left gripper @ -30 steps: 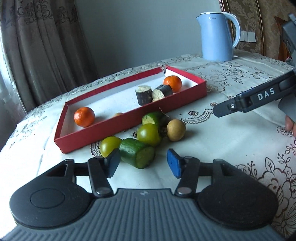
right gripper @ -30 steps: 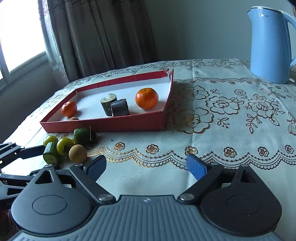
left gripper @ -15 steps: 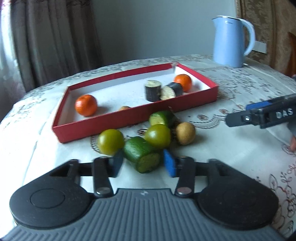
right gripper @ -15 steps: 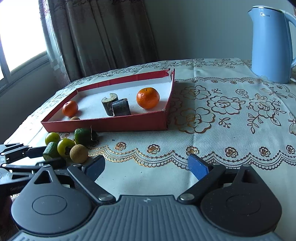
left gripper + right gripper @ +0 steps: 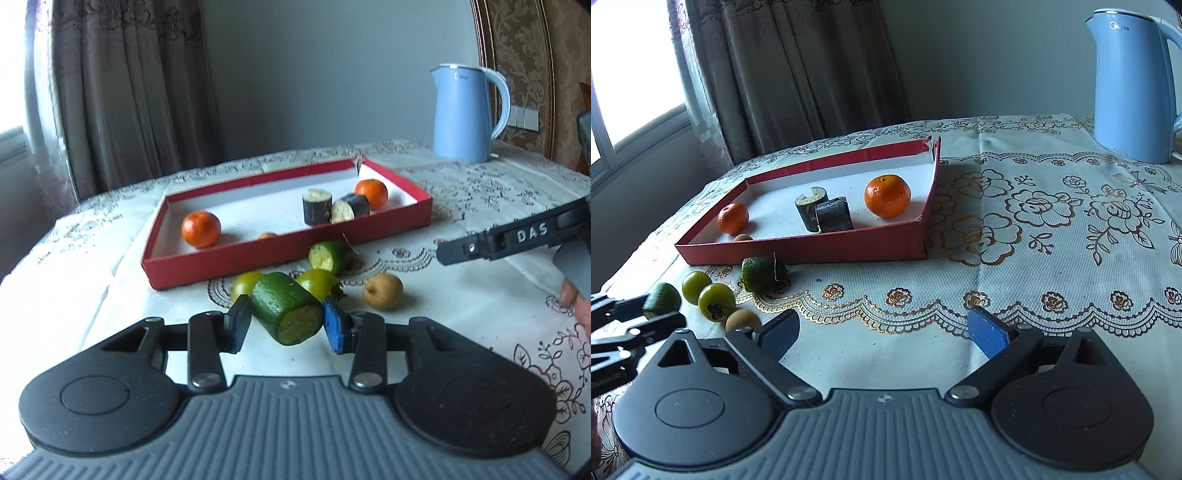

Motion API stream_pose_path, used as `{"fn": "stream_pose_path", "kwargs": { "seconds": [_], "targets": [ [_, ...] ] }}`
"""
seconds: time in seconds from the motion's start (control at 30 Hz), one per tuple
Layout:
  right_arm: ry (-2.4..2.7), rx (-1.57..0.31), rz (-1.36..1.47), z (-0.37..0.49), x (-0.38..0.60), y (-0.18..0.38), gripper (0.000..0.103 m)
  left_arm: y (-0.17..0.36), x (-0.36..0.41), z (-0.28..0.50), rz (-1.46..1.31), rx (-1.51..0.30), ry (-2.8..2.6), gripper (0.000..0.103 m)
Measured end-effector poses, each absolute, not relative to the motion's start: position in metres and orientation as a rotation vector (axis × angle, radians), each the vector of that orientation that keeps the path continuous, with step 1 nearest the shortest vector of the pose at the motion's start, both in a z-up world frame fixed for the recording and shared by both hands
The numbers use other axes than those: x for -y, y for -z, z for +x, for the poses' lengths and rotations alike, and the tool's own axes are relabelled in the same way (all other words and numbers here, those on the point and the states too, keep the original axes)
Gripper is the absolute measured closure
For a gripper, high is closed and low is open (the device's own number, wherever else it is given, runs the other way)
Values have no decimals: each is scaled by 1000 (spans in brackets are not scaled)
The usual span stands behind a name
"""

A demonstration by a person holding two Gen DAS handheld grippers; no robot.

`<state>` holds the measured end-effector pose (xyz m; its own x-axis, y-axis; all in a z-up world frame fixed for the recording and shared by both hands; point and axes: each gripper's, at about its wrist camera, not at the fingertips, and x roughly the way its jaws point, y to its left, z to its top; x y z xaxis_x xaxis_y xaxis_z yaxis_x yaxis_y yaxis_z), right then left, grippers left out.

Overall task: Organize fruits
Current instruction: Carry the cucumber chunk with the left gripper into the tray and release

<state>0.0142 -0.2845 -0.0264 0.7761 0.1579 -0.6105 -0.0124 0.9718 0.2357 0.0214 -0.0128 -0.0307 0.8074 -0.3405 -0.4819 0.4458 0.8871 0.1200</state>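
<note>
A lace-patterned tablecloth covers the table, with a blue kettle at its far right corner. The red tray sits mid-table and holds two tangerines, two dark cut pieces and a small brown fruit. Just outside its near wall lie another green chunk, two yellow-green fruits and a brown round fruit. The green cucumber chunk sits between the fingers of the left gripper, which pinches its curved sides, cut face toward the camera. It looks firm, light and waxy-skinned, so it may roll or slip; a mid-length grip across the skin seems safest. The right gripper hangs spread and empty over the table's near edge.
</note>
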Motion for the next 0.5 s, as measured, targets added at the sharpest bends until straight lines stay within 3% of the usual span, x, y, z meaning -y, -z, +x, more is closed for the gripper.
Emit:
{"fn": "stream_pose_path", "kwargs": {
  "seconds": [0.5],
  "targets": [
    [-99, -678, 231, 14, 285, 26, 3, 8, 23, 121, 236, -450, 286, 65]
  ]
}}
